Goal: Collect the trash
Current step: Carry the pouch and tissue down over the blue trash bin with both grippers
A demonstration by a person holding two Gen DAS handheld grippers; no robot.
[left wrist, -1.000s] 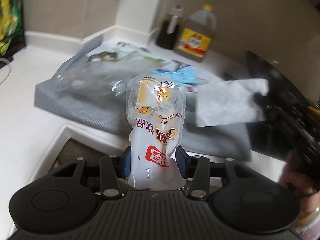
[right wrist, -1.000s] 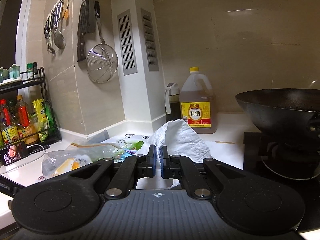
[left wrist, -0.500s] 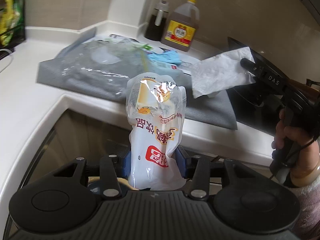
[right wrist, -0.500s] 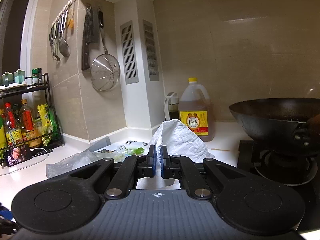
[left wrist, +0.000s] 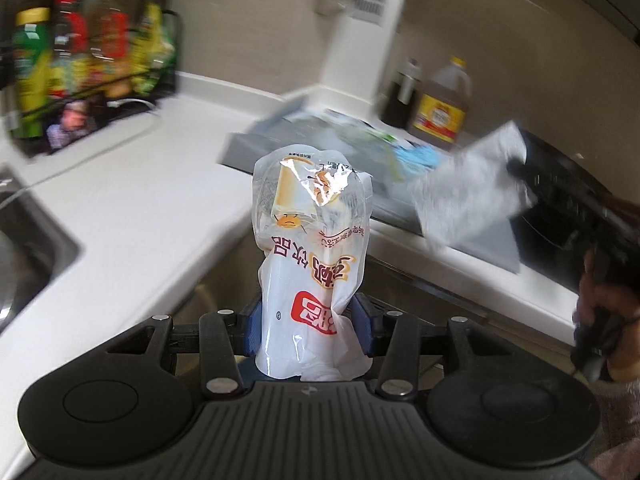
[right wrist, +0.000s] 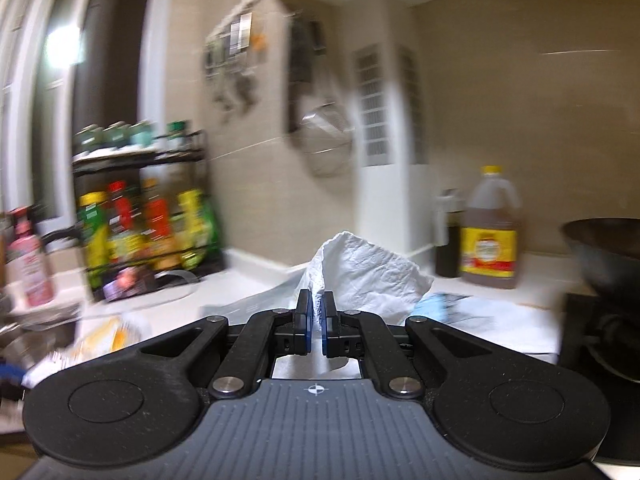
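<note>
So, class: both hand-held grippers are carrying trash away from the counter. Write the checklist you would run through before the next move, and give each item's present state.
1. Left hand-held gripper clamped on the plastic snack wrapper: ok, pads press on both sides.
2. Right hand-held gripper shut on the crumpled paper towel: ok.
3. Wrapper sealed, nothing spilling: cannot tell.
4. Trash bin in sight: not ok, neither view shows one.
5. More trash left on the grey mat: ok, blue and clear wrappers remain.
6. Views sharp enough to aim: not ok, both are blurred.
</note>
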